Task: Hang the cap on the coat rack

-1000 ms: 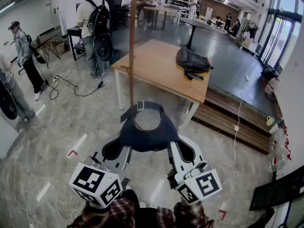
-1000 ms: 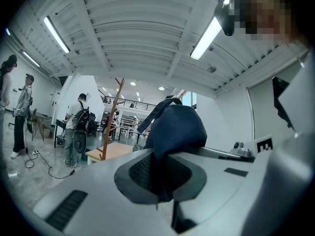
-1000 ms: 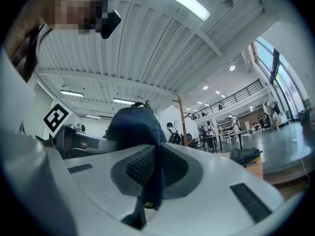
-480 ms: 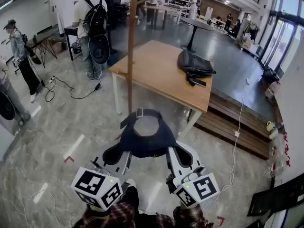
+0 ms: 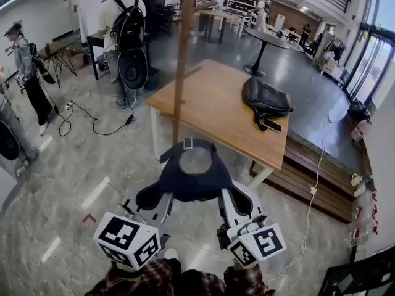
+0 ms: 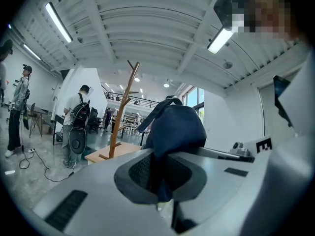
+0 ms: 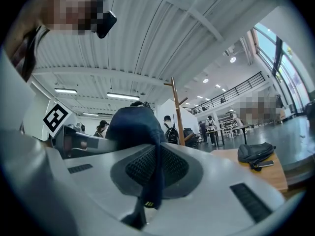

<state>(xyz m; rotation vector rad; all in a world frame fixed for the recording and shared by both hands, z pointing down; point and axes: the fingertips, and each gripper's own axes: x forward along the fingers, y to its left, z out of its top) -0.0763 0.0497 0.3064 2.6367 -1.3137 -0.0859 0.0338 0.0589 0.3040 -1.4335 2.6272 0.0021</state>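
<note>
A dark navy cap point(image 5: 195, 179) hangs between my two grippers, opening and strap turned away from me. My left gripper point(image 5: 162, 197) is shut on its left edge and my right gripper point(image 5: 227, 197) is shut on its right edge. In the left gripper view the cap point(image 6: 174, 127) is pinched in the left gripper point(image 6: 160, 181). In the right gripper view the fabric point(image 7: 134, 124) is clamped in the right gripper point(image 7: 155, 173). The wooden coat rack point(image 5: 182, 60) stands just beyond the cap. Its branching pegs point(image 6: 129, 75) show above, and its pole point(image 7: 175, 113) is ahead.
A wooden table point(image 5: 216, 113) stands right behind the rack, with a dark bag point(image 5: 265, 100) and a phone on it. A person with a backpack point(image 5: 126, 32) stands at the back left, others at the far left. Cables point(image 5: 92, 119) lie on the floor. A low wooden platform point(image 5: 315, 177) is at the right.
Both grippers keep their hold on the cap. The rack pole and table have shifted right and look slightly larger in the head view.
</note>
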